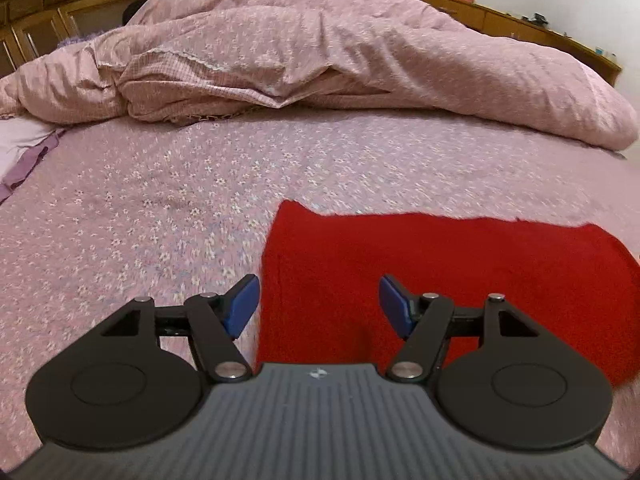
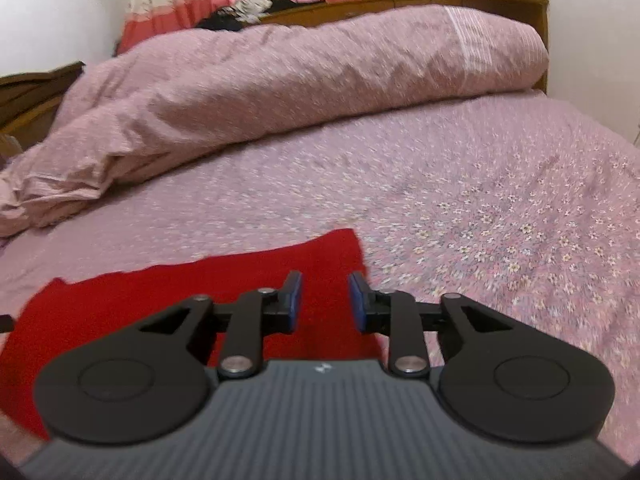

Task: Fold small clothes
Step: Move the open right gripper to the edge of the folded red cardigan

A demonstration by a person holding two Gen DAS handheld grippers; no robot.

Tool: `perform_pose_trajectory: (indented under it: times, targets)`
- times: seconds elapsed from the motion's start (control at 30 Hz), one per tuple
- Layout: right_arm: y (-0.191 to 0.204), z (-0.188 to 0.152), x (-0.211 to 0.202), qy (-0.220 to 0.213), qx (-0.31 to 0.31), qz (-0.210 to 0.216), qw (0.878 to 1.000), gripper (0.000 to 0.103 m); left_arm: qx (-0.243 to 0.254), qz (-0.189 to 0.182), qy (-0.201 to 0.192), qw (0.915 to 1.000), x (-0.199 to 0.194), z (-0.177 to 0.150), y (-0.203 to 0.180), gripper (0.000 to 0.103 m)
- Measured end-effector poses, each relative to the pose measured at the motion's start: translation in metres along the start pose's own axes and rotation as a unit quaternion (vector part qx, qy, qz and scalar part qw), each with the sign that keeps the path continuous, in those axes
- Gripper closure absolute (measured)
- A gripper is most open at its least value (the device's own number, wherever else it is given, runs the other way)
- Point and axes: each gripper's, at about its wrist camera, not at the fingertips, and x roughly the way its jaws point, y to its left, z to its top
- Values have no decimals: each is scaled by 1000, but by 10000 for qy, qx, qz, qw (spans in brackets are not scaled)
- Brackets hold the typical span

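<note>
Evidently a fold is being set up. A red cloth is laid flat on the flowered bed sheet, near the front edge, with the bunched pink quilt well behind it. The left claw is held over the cloth's left edge, released, nothing caught between its blue pads. The right claw is held over the cloth near its right edge, likewise released and empty, its pads closer together. Each claw is probably placed at one end so that both sides can be pinched and lifted together. The cloth's long axis is judged to run left to right across the bed, its far edge facing the quilt; whether the claws touch the fabric cannot be told.
</note>
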Motion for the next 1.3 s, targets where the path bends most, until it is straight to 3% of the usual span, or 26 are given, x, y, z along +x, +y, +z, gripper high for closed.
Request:
perform_pose_trajectory:
  times: [0.2, 0.37, 0.47, 0.6, 0.8, 0.97, 1.1, 1.3]
  targets:
    - [19, -31, -39, 102, -121, 404, 9991, 63, 60, -54, 291, 9995, -19, -24, -10, 32]
    - [28, -51, -43, 147, -357, 157, 9991, 52, 104, -121, 476, 9987, -17, -41, -15, 32]
    - [24, -59, -33, 336, -373, -94, 9987, 52, -50, -48, 632, 9980, -10, -50, -13, 32]
    - [6, -67, -21, 400, 69, -242, 9989, 52, -258, 5, 632, 9977, -10, -51, -11, 32]
    - [-5, -67, -40, 402, 537, -341, 9972, 46, -479, 19, 618, 9969, -24, -53, -7, 32]
    - [-25, -73, -58, 515, 1256, -88, 9907, 44, -409, 163, 623, 9971, -36, -58, -10, 32]
    - [-29, -81, -63, 573, 1744, 256, 9827, 32, -409, 255, 677, 9965, -40, -67, -10, 32]
    - [-21, -87, -51, 659, 2110, 522, 9739, 31, -511, 322, 806, 9949, -37, -75, -7, 32]
